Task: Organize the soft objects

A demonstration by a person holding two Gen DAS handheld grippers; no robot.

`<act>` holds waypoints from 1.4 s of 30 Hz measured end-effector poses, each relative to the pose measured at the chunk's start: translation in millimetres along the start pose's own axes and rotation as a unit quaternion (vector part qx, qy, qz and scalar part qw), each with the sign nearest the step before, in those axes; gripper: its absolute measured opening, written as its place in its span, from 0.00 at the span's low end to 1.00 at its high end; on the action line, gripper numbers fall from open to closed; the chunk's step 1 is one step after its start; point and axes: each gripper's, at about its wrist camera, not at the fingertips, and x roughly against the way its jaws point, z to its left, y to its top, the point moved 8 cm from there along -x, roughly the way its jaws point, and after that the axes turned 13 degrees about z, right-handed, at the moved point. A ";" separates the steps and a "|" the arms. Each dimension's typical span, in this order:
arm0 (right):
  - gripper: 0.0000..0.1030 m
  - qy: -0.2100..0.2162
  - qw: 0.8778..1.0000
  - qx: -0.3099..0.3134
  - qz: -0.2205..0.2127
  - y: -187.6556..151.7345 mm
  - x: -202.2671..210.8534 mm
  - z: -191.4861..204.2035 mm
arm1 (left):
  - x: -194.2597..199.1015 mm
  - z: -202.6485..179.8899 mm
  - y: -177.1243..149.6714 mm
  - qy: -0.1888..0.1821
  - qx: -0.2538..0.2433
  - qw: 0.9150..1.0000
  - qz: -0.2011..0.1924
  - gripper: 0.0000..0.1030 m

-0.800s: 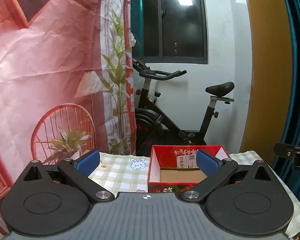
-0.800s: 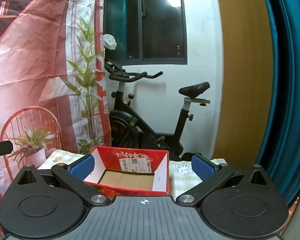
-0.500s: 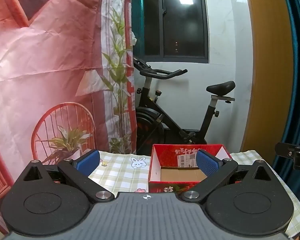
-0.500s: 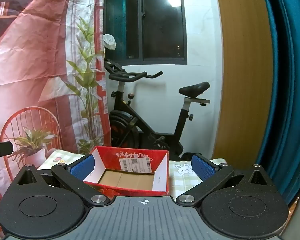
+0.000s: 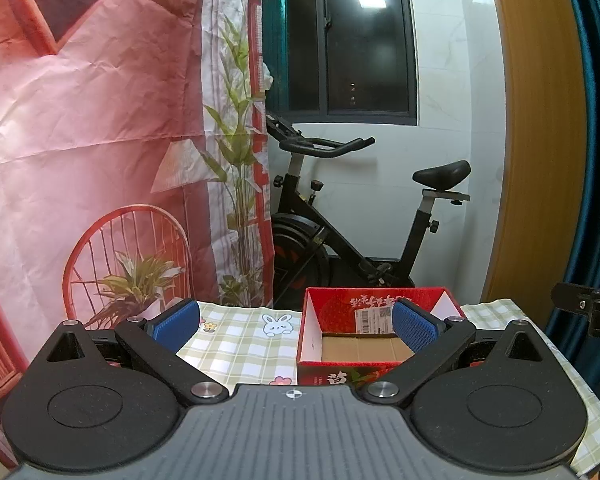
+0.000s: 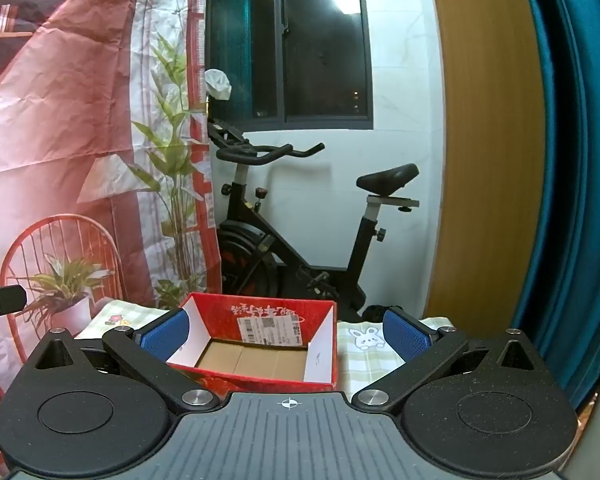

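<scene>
Holding my left gripper (image 5: 296,326) and right gripper (image 6: 286,334) spread wide and empty, nothing has shifted lately; beyond them the open red cardboard box (image 5: 374,342) sits empty on the green checked worktop (image 5: 240,344), no soft objects visible yet.

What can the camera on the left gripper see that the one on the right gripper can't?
Only the left view shows the right gripper's tip at its right edge. Only the right view shows a white bag above the exercise bike, and the left gripper's tip. Both show the empty red box on the checked cloth, and open jaws.
</scene>
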 end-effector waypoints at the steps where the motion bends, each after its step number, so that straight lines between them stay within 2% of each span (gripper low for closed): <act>1: 1.00 0.000 1.000 -0.001 0.000 0.0 -0.1 0.0 | 0.7 -0.1 0.2 0.001 0.000 1.000 0.000 1.00; 30: 1.00 0.002 1.000 0.001 -0.005 -0.1 -4.2 -6.1 | 3.8 1.9 0.8 0.007 0.005 1.000 -0.002 1.00; 42: 1.00 0.001 1.000 -0.002 -0.011 -1.8 6.5 -2.4 | 6.8 3.4 4.4 0.014 0.010 1.000 -0.013 1.00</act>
